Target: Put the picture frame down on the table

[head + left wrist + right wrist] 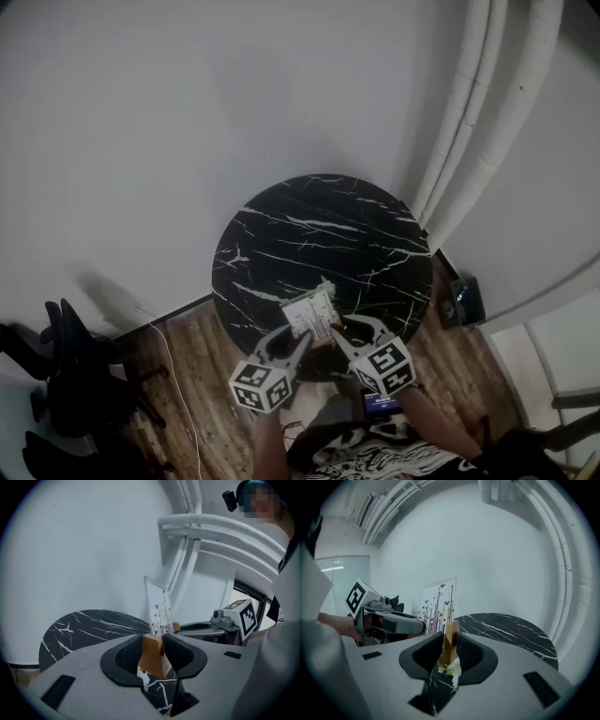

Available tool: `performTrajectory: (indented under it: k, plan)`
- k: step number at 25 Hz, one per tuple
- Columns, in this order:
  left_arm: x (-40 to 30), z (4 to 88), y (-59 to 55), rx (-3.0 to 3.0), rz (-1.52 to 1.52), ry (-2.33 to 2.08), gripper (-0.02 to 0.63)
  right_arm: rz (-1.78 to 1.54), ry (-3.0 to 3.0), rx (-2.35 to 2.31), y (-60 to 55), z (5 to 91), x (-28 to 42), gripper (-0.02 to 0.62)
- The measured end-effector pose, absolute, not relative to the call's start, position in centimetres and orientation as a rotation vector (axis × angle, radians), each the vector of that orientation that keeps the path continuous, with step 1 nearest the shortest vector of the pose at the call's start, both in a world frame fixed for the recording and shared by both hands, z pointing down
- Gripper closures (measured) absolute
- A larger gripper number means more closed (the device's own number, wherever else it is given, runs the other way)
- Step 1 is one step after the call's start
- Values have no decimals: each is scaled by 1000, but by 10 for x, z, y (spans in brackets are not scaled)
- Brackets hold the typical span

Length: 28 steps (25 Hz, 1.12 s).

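Black marble table (319, 244), left gripper (302, 341) and right gripper (341, 330) fingers pinching picture frame (309, 314)

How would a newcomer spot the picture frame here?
Find the round black marble table. At its near edge, the left claw and right claw each grip a wooden foot of the picture frame. Nothing else is a clear pane printed with butterflies and stems.

White wall (141, 112); wooden floor (214, 361); black chairs (75, 375)
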<state>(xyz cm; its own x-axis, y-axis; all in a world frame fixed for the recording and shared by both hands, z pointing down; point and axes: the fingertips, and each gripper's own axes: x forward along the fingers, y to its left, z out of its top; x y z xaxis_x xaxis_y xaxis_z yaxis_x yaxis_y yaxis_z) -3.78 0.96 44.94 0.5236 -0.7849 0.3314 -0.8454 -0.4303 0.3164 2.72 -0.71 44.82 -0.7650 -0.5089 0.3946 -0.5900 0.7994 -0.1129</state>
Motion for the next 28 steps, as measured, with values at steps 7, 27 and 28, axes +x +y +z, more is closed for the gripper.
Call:
performTrajectory:
  k: [7,27,28]
  plan:
    - [-64,459,-41,2352,237,-1309,451,368,-2599,858,-56,461,1,499]
    - [-85,467,-95,2429,257,-1220,451,402,-2537,935,-106,471,-19,502]
    - [-85,466,-96,2431,258,-1224,451,398,-2538,932,-107,470,-20,503]
